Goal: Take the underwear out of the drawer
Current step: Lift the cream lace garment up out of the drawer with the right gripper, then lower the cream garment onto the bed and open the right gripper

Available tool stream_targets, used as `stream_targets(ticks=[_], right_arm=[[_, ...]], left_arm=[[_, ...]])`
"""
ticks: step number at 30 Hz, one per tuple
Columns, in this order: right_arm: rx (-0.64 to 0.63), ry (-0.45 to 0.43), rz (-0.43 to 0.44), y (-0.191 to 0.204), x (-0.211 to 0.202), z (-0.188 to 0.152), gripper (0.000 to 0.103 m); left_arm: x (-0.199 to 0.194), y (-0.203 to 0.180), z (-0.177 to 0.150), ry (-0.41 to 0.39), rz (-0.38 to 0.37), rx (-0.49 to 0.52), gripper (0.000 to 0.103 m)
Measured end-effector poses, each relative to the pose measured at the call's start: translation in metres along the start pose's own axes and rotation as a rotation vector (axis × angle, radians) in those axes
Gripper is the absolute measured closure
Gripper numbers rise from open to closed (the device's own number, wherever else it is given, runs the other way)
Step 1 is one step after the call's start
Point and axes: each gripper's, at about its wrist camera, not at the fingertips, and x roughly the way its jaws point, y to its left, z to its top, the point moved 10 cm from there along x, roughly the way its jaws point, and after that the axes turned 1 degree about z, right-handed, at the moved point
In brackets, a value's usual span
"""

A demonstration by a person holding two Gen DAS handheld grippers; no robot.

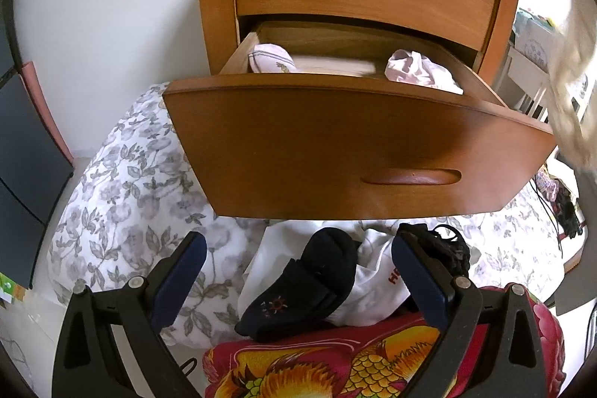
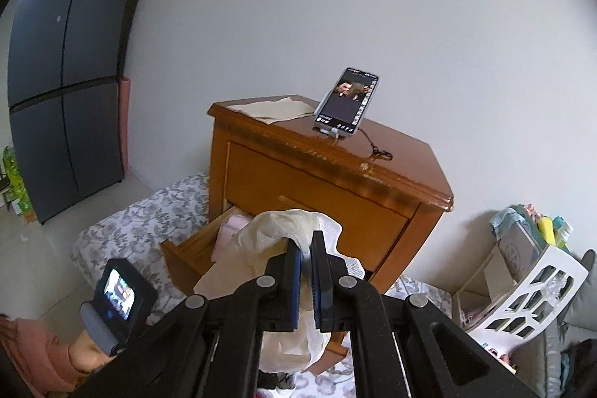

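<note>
The wooden nightstand's lower drawer (image 1: 335, 152) is pulled out. Inside lie a pale pink folded piece (image 1: 270, 58) at the left and a crumpled pink piece (image 1: 418, 69) at the right. My left gripper (image 1: 298, 248) is open, low in front of the drawer, over a dark sock (image 1: 309, 282) and white cloth on the bed. My right gripper (image 2: 306, 241) is shut on cream-white underwear (image 2: 291, 226), held up above the drawer (image 2: 190, 248). That garment shows blurred at the right edge (image 1: 571, 62) of the left wrist view.
A floral quilt (image 1: 123, 196) and a red patterned blanket (image 1: 335, 360) lie below the drawer. A phone (image 2: 347, 101) and a cloth (image 2: 272, 109) sit on the nightstand top. A dark fridge (image 2: 63, 69) stands left, a white rack (image 2: 530, 290) right. A person's hand (image 2: 86, 349) holds the other gripper.
</note>
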Motion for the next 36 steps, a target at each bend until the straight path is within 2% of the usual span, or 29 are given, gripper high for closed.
stream_targets(ticks=[5, 12, 15, 20, 23, 27, 36], right_arm=[[0.014, 0.001, 0.015, 0.001, -0.002, -0.007, 0.098], [0.030, -0.039, 0.015, -0.002, -0.012, 0.000, 0.098], [0.022, -0.013, 0.028, 0.003, -0.005, -0.007, 0.098], [0.011, 0.137, 0.082, 0.022, 0.040, -0.048, 0.097], [0.037, 0.254, 0.132, 0.035, 0.080, -0.085, 0.097], [0.059, 0.384, 0.146, 0.050, 0.130, -0.133, 0.097], [0.109, 0.547, 0.174, 0.080, 0.195, -0.206, 0.096]], left_arm=[[0.000, 0.002, 0.000, 0.004, -0.003, -0.012, 0.003], [0.000, 0.001, 0.000, 0.005, -0.004, -0.013, 0.003], [0.001, 0.001, -0.001, 0.006, -0.005, -0.013, 0.003], [0.001, 0.001, -0.001, 0.006, -0.005, -0.012, 0.003], [0.001, 0.001, -0.001, 0.006, -0.005, -0.013, 0.003], [0.002, 0.000, -0.001, 0.008, -0.008, -0.016, 0.003], [0.002, 0.000, -0.001, 0.013, -0.019, -0.022, 0.003]])
